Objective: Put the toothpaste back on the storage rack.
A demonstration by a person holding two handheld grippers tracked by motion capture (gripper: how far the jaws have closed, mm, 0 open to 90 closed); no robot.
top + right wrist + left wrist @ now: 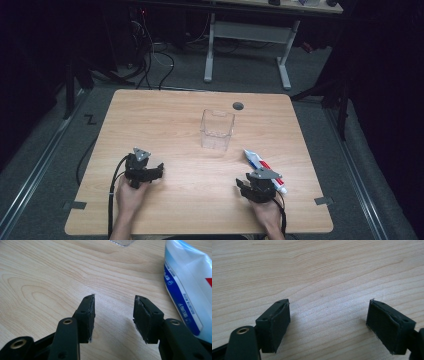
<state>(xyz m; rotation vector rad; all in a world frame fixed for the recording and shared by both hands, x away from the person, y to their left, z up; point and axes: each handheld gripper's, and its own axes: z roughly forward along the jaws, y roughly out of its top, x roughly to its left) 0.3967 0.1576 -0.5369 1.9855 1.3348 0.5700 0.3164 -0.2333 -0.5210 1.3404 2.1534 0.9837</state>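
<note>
A white, blue and red toothpaste tube (264, 169) lies on the wooden table (165, 125) at the right; in the right gripper view the tube (186, 282) runs along the right edge. My right gripper (246, 186) sits just left of the tube's near end, its jaws partly apart with bare wood between the pads (113, 315). A clear plastic cup (217, 130) stands upright at the table's middle. My left gripper (156, 171) rests low at the near left, jaws wide apart over bare wood (328, 322), holding nothing.
A round grey cable hole (238, 106) is set in the table near its far edge. A corner of the clear cup (121, 242) reaches into the top of the right gripper view. Beyond the table stand a white desk frame (247, 37) and floor cables (155, 60).
</note>
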